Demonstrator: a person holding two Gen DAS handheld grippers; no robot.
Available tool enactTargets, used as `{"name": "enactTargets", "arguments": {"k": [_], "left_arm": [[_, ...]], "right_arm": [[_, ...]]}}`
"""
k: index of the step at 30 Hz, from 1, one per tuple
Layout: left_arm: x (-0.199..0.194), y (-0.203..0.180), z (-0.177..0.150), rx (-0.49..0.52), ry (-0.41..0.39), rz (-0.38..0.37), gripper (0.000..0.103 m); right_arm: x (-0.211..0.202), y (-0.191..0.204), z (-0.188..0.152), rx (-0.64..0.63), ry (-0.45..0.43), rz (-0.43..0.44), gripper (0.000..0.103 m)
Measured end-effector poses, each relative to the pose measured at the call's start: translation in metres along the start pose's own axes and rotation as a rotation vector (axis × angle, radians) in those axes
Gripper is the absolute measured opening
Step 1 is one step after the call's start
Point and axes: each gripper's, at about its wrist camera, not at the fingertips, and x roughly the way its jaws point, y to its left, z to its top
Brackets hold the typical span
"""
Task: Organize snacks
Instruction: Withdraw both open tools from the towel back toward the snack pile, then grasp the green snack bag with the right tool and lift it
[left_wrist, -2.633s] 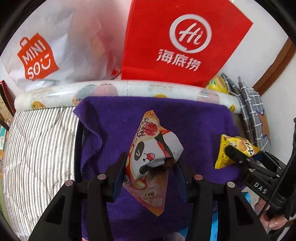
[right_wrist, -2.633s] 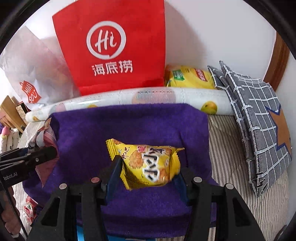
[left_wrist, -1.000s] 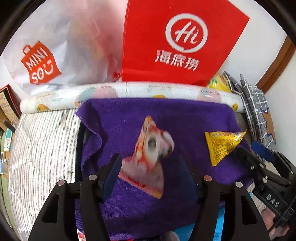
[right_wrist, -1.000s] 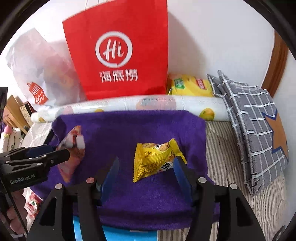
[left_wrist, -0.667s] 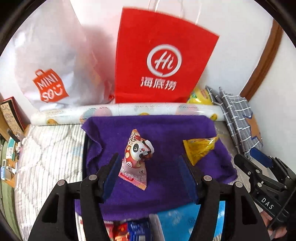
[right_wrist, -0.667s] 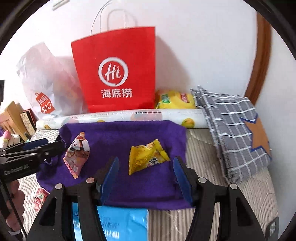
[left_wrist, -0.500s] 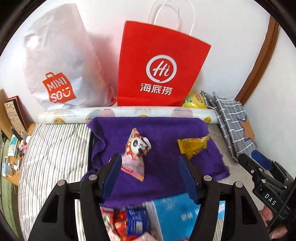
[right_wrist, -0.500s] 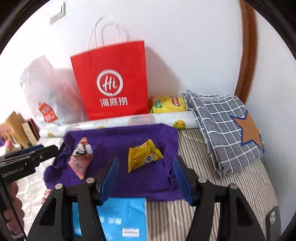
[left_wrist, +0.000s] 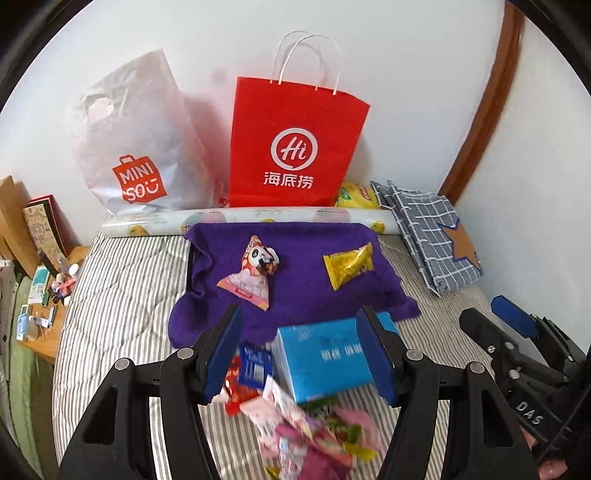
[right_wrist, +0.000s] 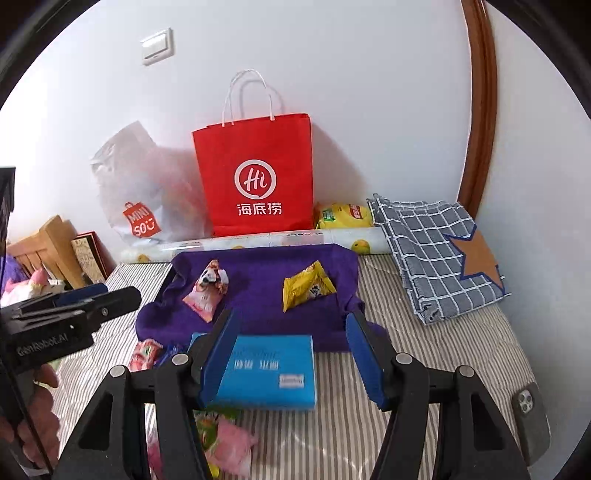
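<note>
Both grippers, left (left_wrist: 299, 349) and right (right_wrist: 291, 354), hold their fingers (left_wrist: 221, 347) apart, gripping nothing.

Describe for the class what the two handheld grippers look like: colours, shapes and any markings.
Both are black plastic frames with round silver screws and flat blue pads inside the jaws. The left gripper carries white "GenRobot.AI" lettering on its side, seen from the right wrist view. The right gripper shows white letters "DAS" on its body in the left wrist view. No cables or sleeves show.

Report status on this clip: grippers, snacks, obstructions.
Left gripper and right gripper open, empty. Pink panda snack packet and yellow crinkled snack packet lie apart on purple towel. Loose snack pile unsorted beside blue box.
</note>
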Motion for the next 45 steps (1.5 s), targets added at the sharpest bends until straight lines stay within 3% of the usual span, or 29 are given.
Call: {"name": "enactTargets", "arguments": {"k": [3,7,15,24,29,34,37,45], "left_arm": [[-0.015,0.003,-0.012,-0.004,-0.018,-0.003,0.063],[-0.033,0.015,-0.026,-0.068,-0.032,-0.022,0.064],[-0.049,0.03,-0.047,-0.099,-0.034,0.034,0.078],[-0.045,0.041,-0.064,-0.101,0.002,0.03,0.079],[-0.033,0.049,-0.072,-0.1,0.041,0.031,0.079],[-0.024,0.063,-0.079,-0.121,0.066,0.026,0.079],[-0.02,0.07,-0.084,-0.127,0.082,0.036,0.079],[-0.013,0.085,-0.093,-0.142,0.105,0.05,0.079]], "right_arm": [[-0.012,0.002,-0.015,-0.019,-0.002,-0.023,0.059],[-0.027,-0.006,-0.027,0.03,0.004,0.042,0.059],[-0.044,-0.008,-0.047,0.031,-0.01,0.045,0.059],[-0.025,0.001,-0.074,0.05,0.07,0.085,0.057],[-0.007,0.012,-0.084,0.055,0.111,0.107,0.049],[0.005,0.027,-0.09,0.048,0.134,0.16,0.049],[0.015,0.034,-0.093,0.031,0.14,0.148,0.049],[0.054,0.043,-0.104,0.022,0.234,0.176,0.049]]}}
